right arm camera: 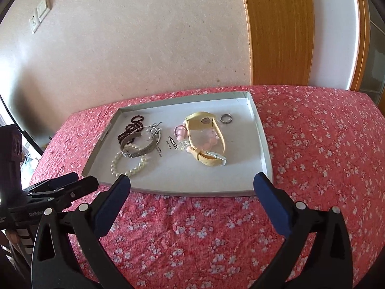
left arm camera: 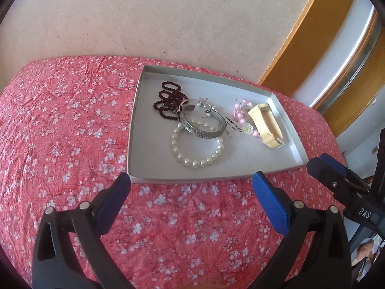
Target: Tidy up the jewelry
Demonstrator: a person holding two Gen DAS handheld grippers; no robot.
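Both tools hang over the table with nothing between their fingers: the left hand-held gripper (left arm camera: 191, 180) and the right hand-held gripper (right arm camera: 192, 183) each stand with jaws wide apart, just short of the near wall of the shallow grey cardboard tray (right arm camera: 192, 191) on the pink floral tablecloth (right arm camera: 204, 236). Inside it the jewelry lies bunched. The engraved silver metal cuff bangle (left arm camera: 204, 126) rests across the white pearl bead bracelet (left arm camera: 197, 153) and against the dark red bead strand (left arm camera: 168, 101), so a pinch at any one probably drags its neighbours. The pale yellow strap wristwatch (right arm camera: 207, 139) sits over the pink bead bracelet (right arm camera: 181, 131), hiding part of it. The small silver ring (right arm camera: 225, 118) looks likely to slip from broad pads. A push on the light tray may slide it over the cloth.
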